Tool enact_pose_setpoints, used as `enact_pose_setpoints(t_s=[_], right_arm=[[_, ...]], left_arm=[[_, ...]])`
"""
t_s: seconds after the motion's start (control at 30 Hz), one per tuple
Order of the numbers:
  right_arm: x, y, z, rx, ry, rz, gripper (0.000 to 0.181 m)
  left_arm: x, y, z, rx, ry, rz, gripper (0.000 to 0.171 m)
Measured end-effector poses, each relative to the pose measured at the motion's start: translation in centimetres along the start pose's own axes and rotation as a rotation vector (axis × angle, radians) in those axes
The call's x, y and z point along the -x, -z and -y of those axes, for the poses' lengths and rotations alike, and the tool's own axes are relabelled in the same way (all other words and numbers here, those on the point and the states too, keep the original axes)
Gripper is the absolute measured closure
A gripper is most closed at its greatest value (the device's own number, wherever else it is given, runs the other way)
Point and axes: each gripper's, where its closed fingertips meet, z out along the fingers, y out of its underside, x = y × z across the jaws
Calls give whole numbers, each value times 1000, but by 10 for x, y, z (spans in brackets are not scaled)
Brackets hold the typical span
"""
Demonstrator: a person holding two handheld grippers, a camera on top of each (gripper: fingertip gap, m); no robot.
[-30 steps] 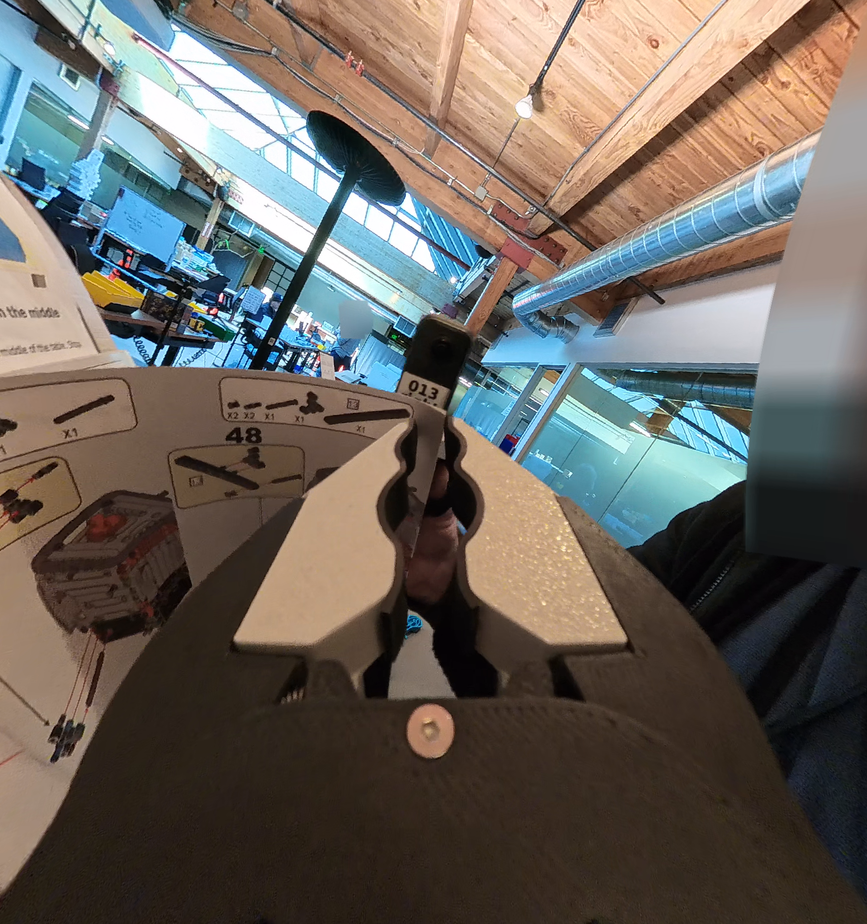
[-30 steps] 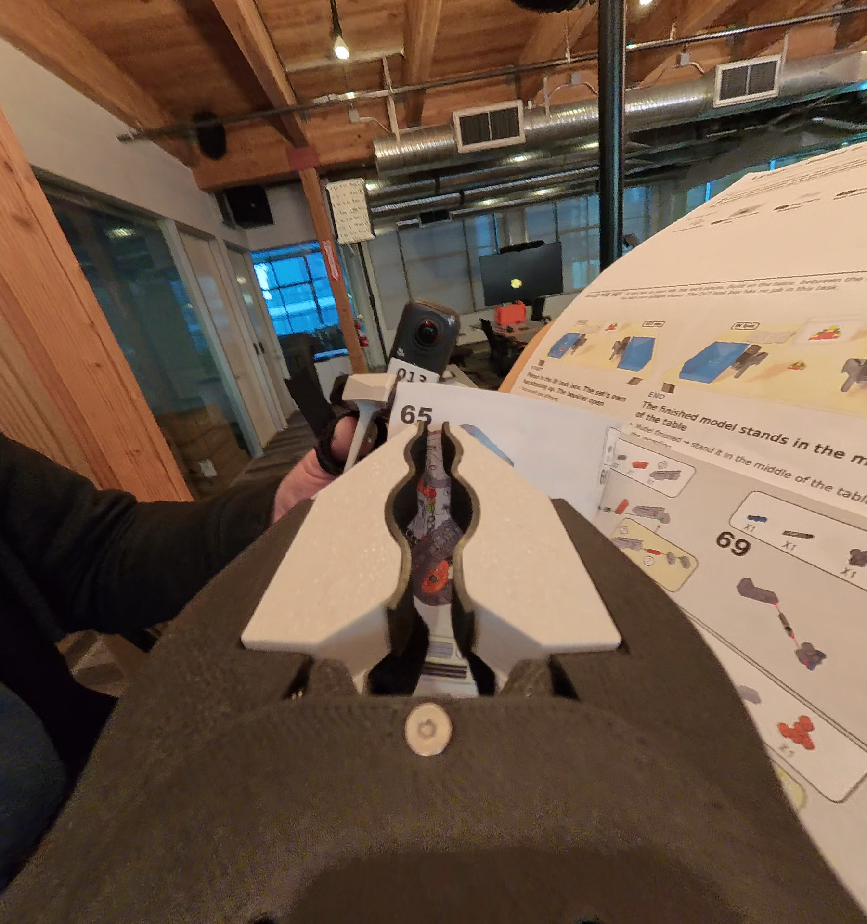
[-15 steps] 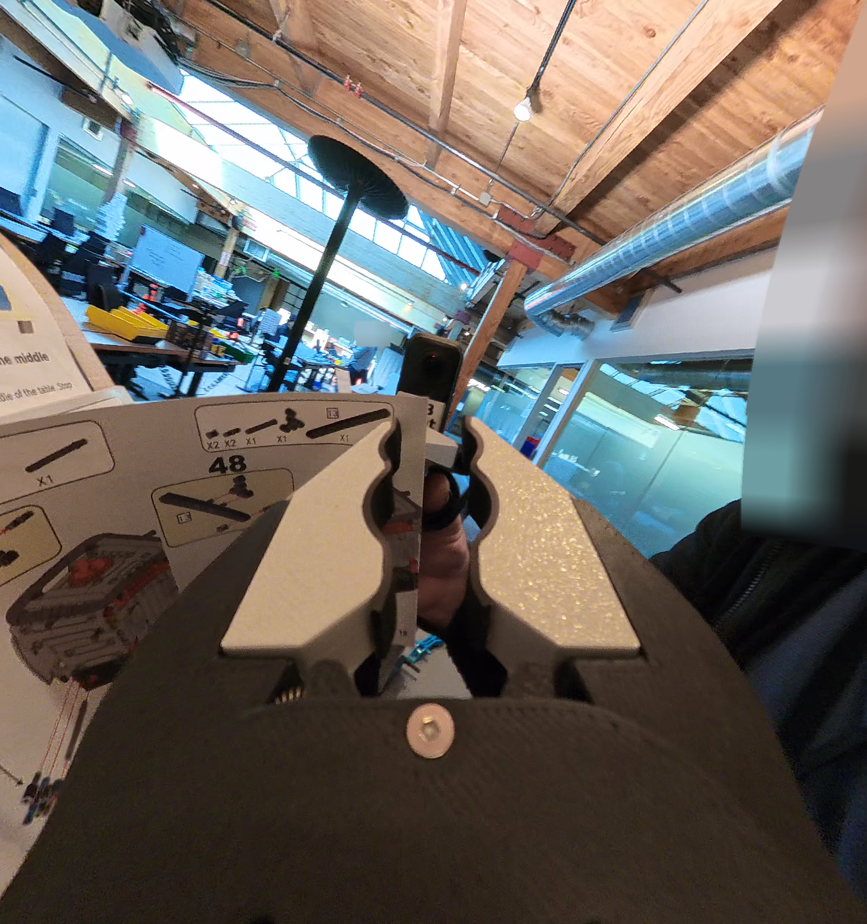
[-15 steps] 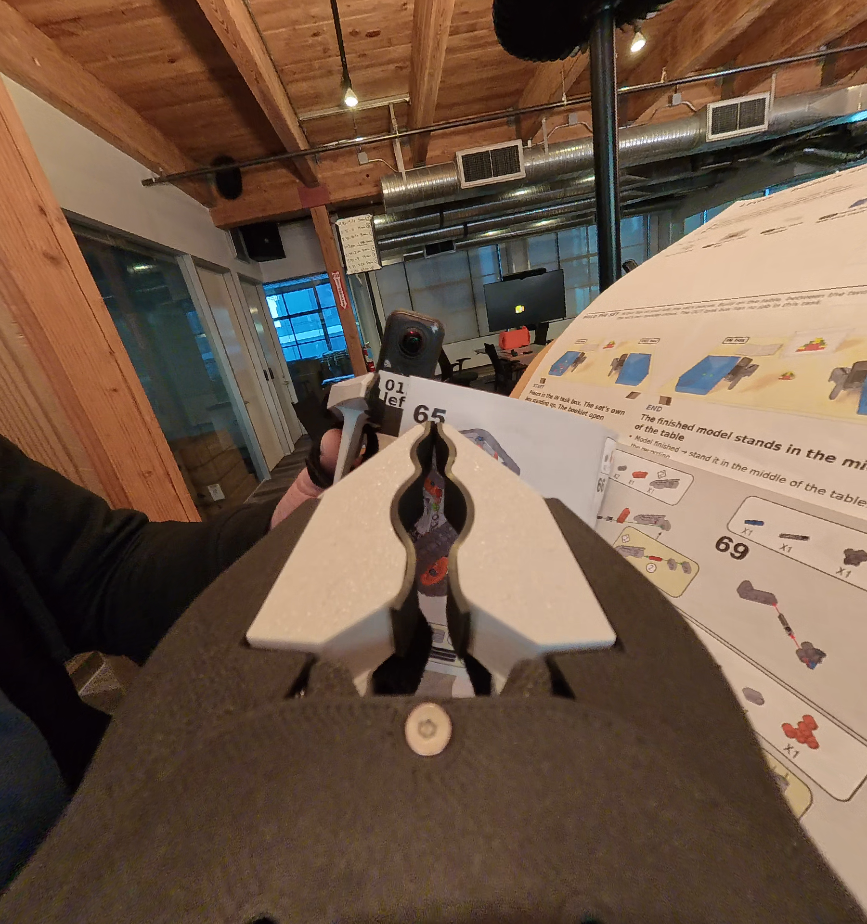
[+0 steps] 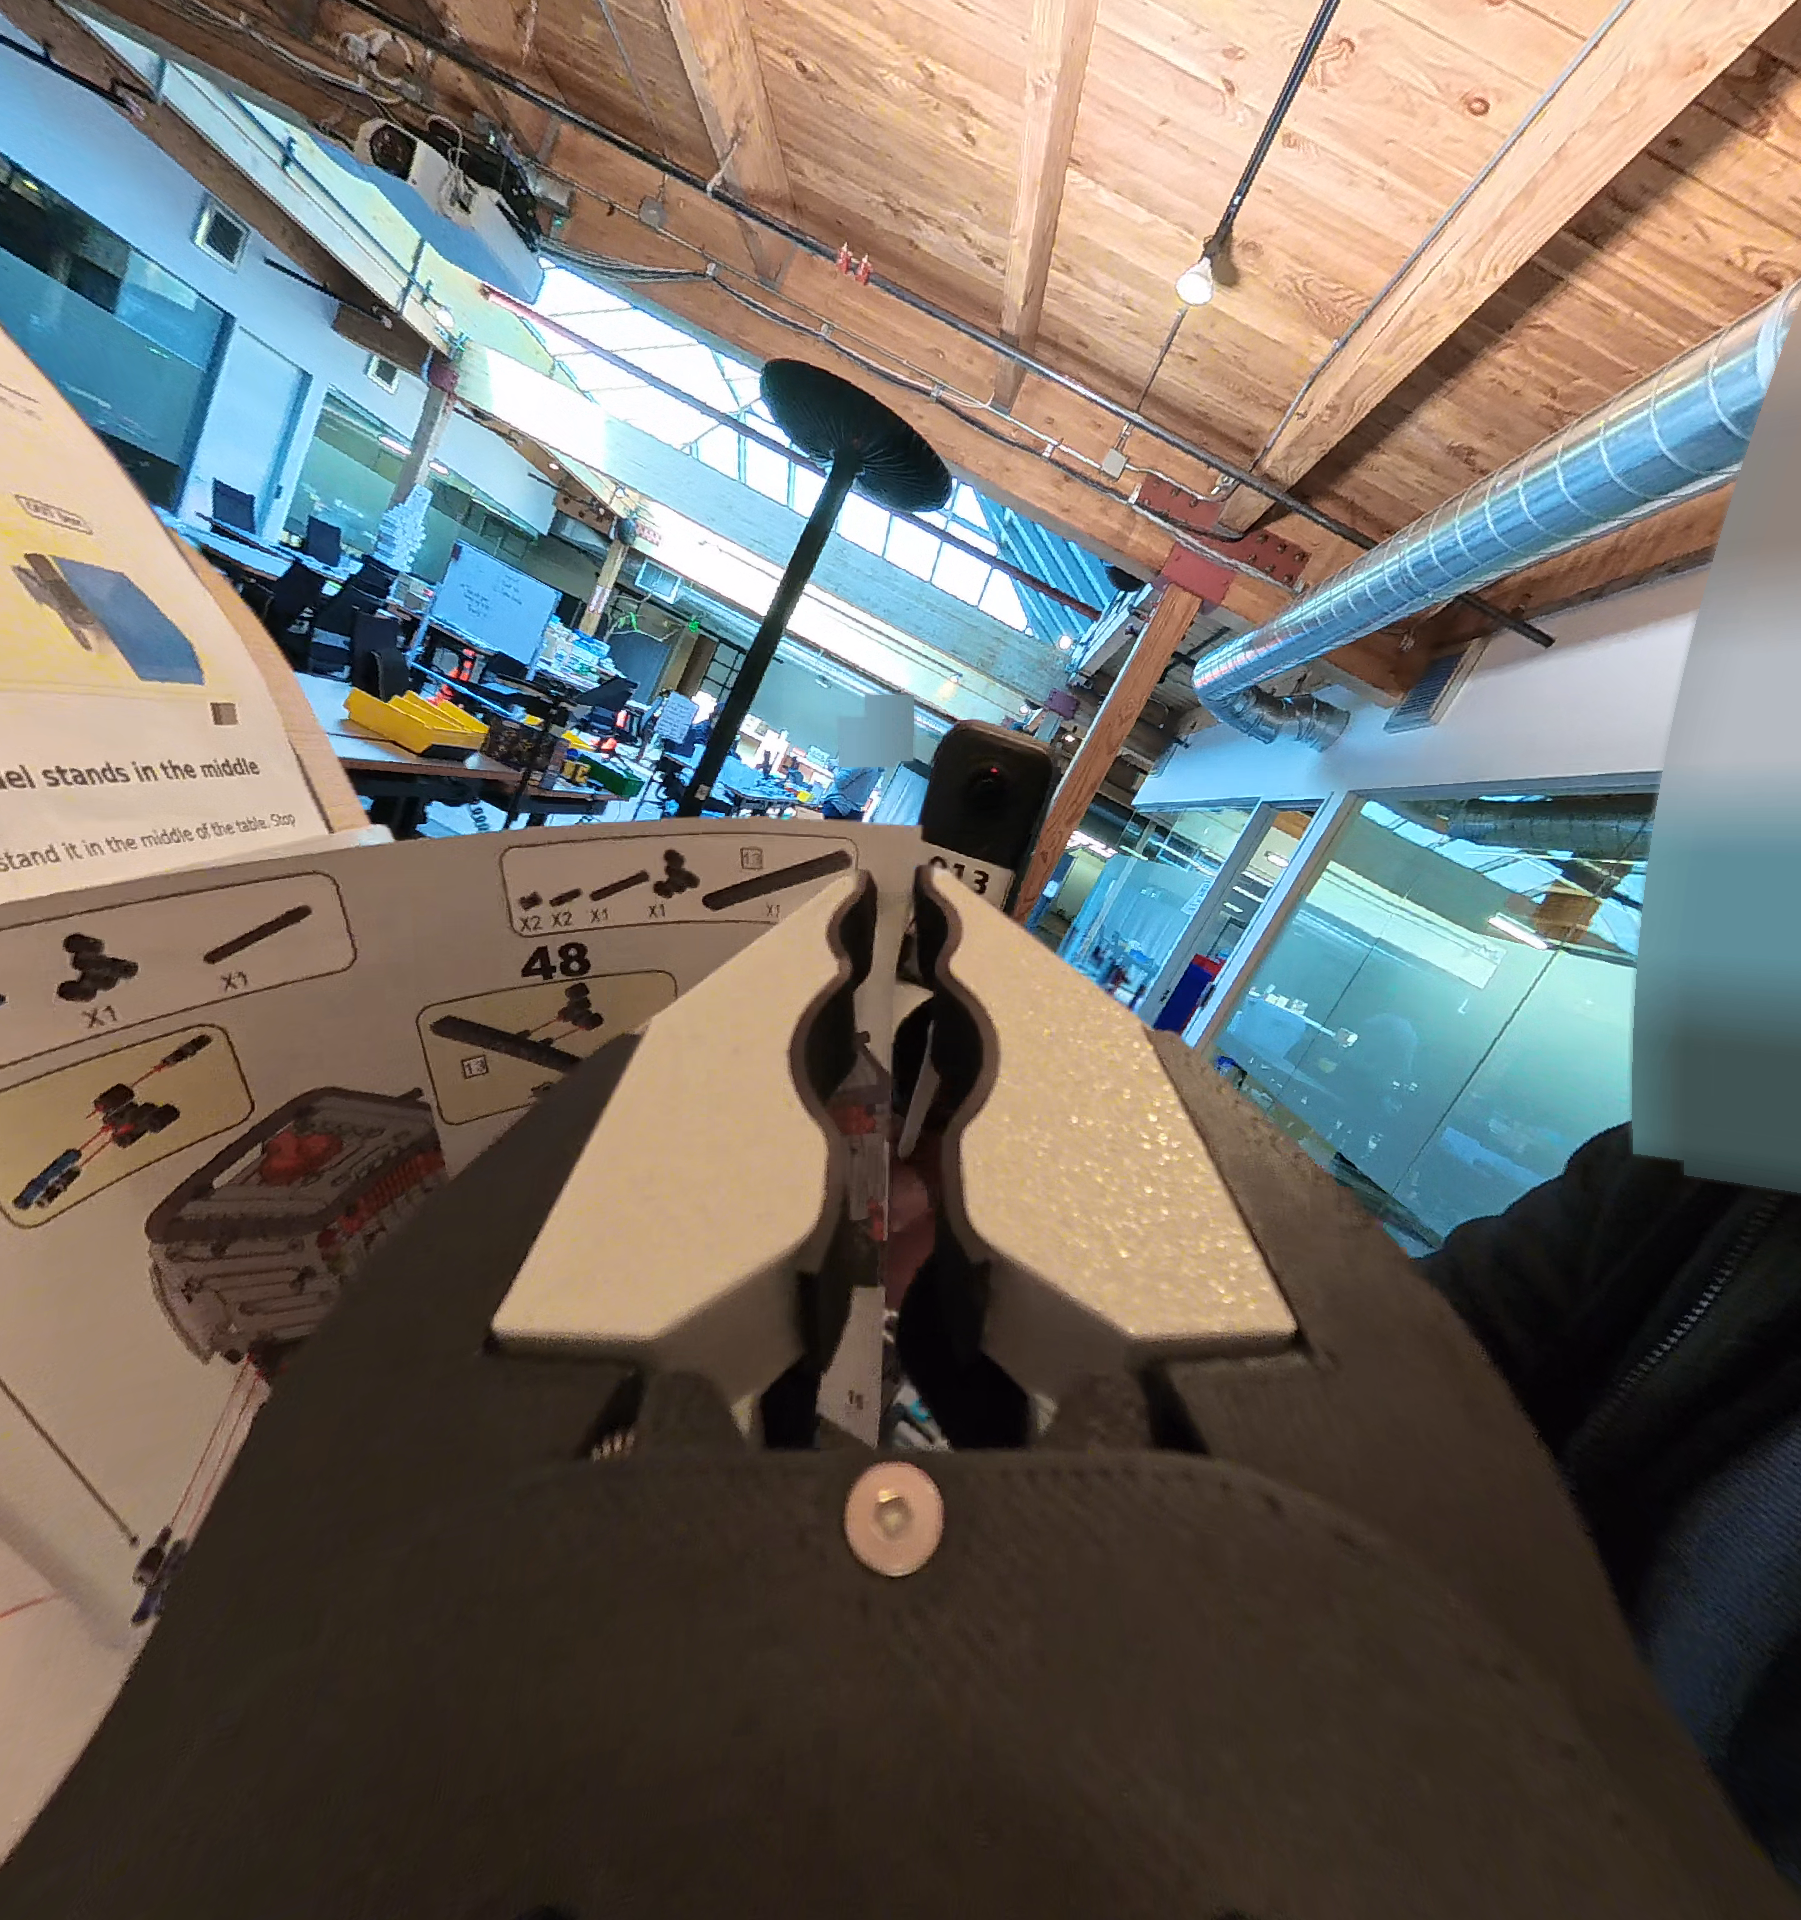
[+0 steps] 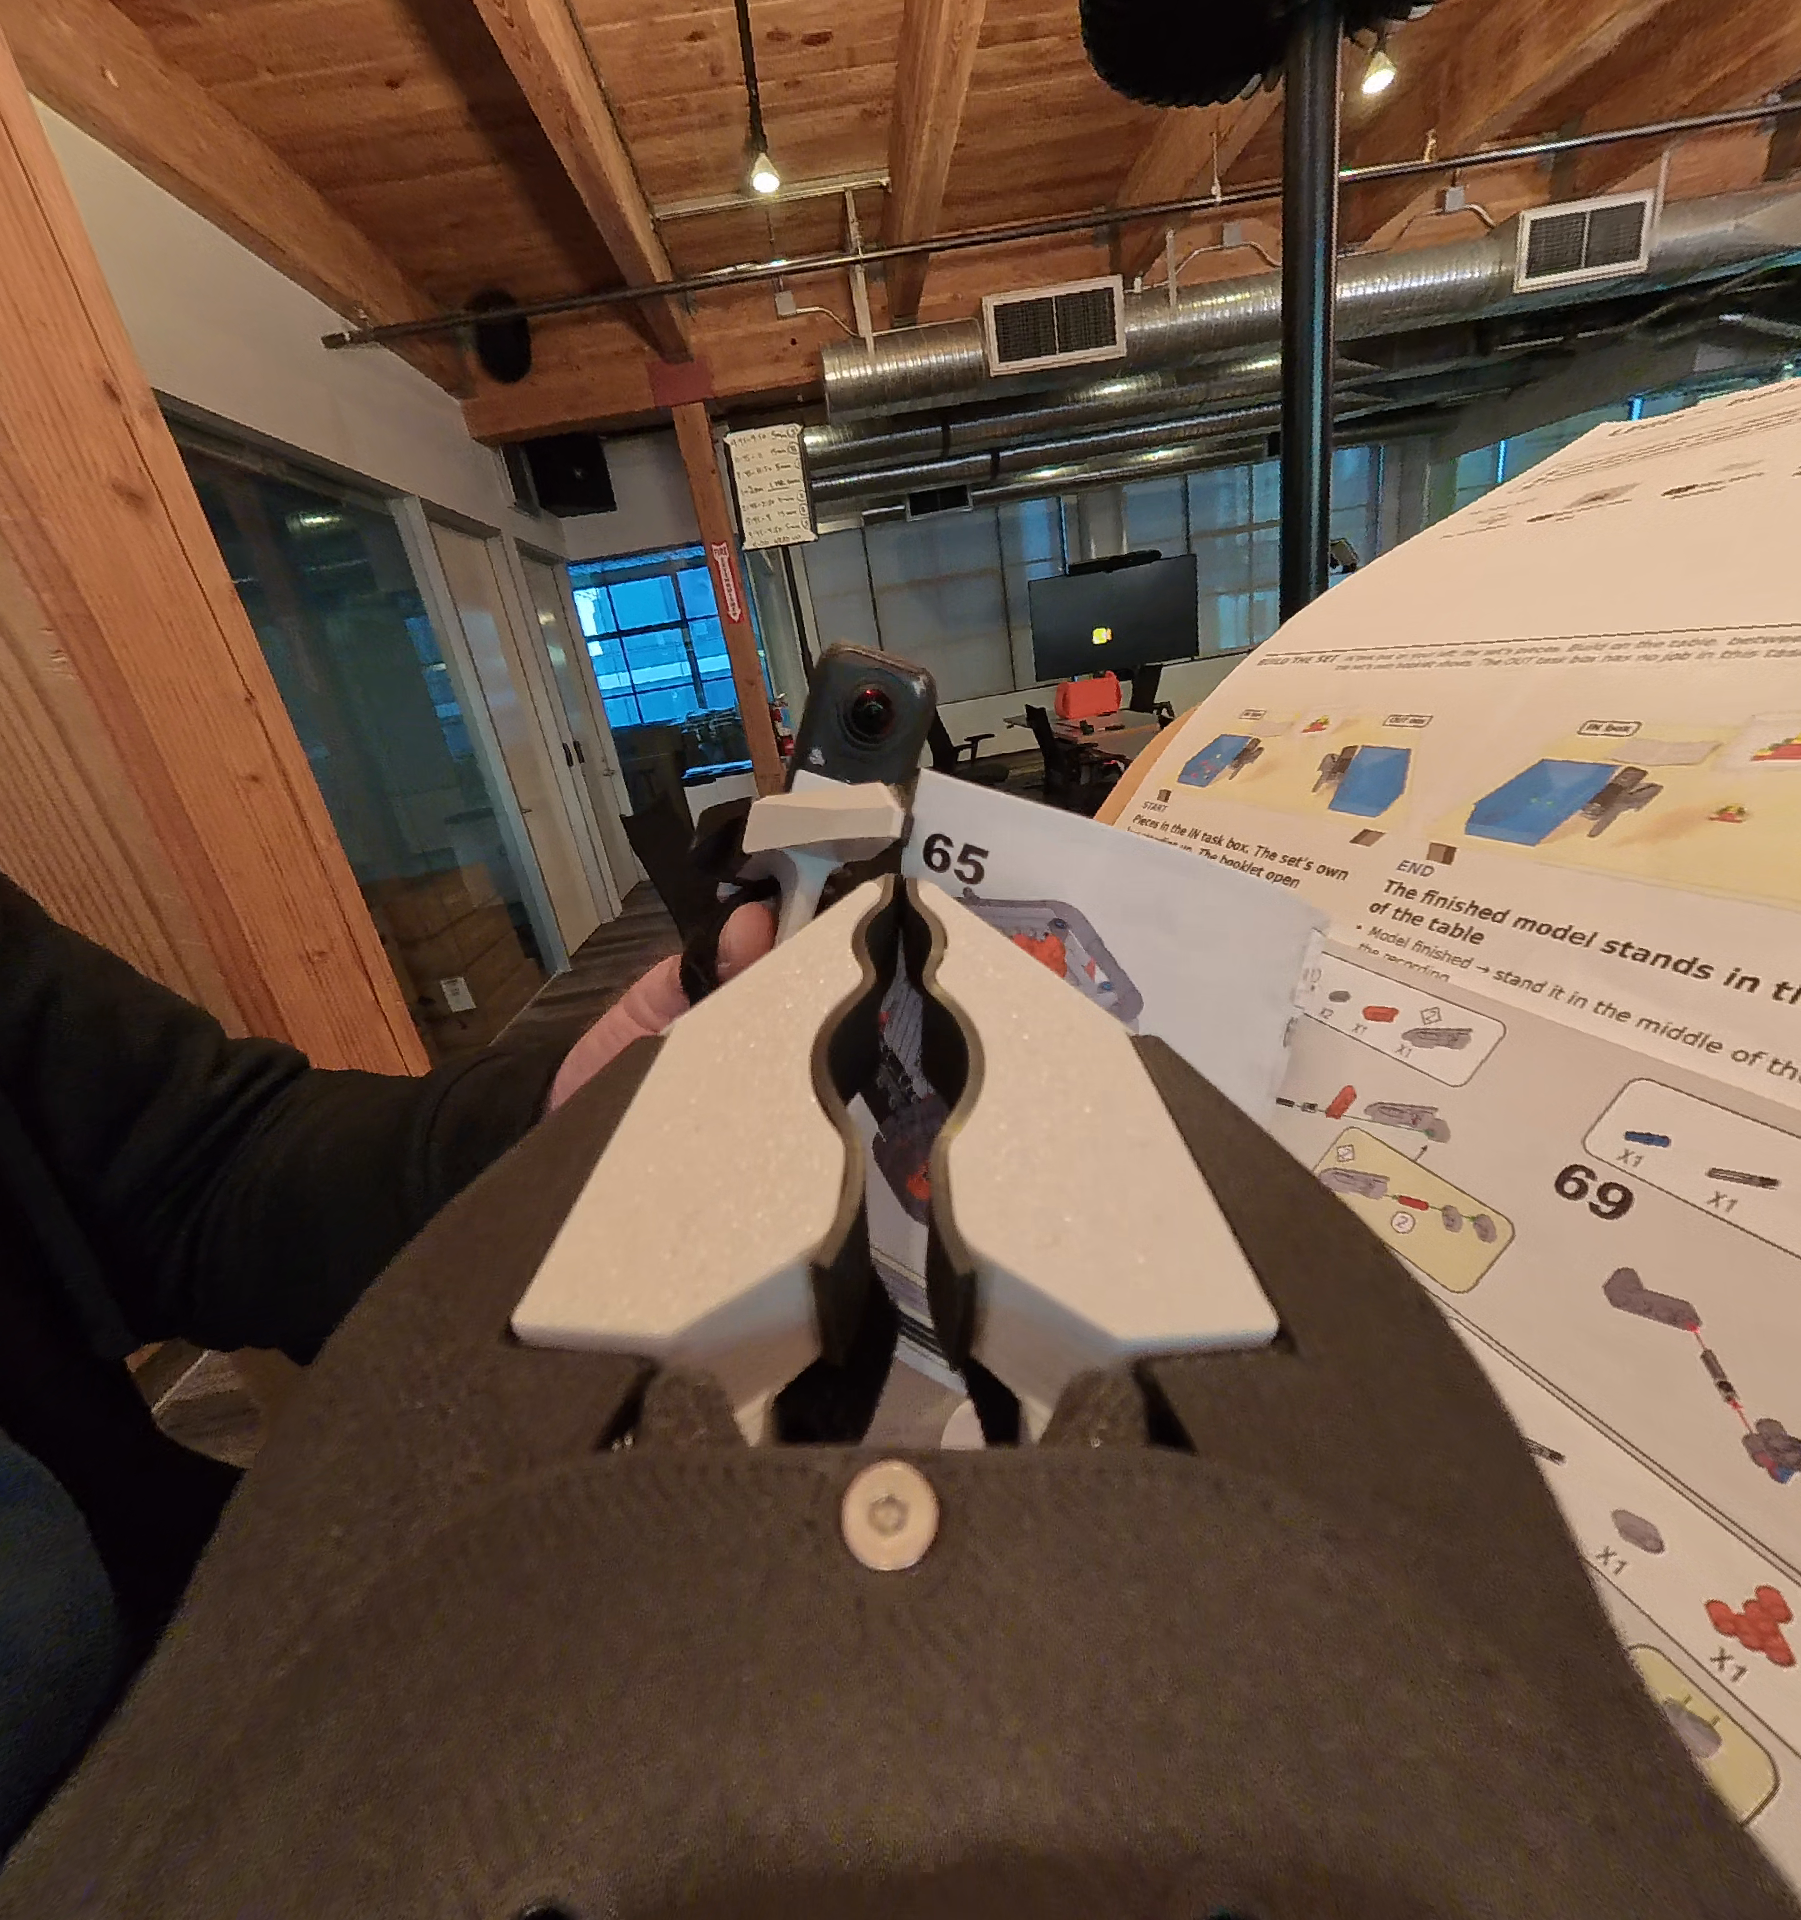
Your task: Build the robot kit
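Note:
Both grippers hold an open instruction booklet up in the air. My left gripper (image 5: 891, 896) is shut on the right edge of a booklet page (image 5: 252, 1039) printed with build steps. My right gripper (image 6: 901, 906) is shut on another booklet page (image 6: 1104, 925) that stands up from the open spread (image 6: 1602, 1299). The left gripper (image 6: 823, 826), with its camera, shows just beyond my right fingertips, held by a person's hand (image 6: 647, 1008). The right gripper's camera (image 5: 984, 800) shows behind the page in the left wrist view.
A larger printed instruction sheet (image 6: 1602, 779) stands behind the booklet; it also shows in the left wrist view (image 5: 65, 675). A black pole with a round top (image 5: 802, 582) rises behind. The person's dark sleeve (image 6: 200, 1143) and jacket (image 5: 1654, 1403) are close by. Less than 4 cm separates the two grippers' tips.
My left gripper stood wider open half a second ago and has shut on the page edge again. My right gripper has stayed shut on its page. Both views have shifted slightly.

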Motion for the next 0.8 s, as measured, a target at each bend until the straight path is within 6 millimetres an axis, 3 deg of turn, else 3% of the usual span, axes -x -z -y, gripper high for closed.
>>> enact_pose_setpoints(t_s=[0.8], right_arm=[[3,5,6,-52,-63,71,181]], left_arm=[[-6,-2,4,-78,212,-190,170]])
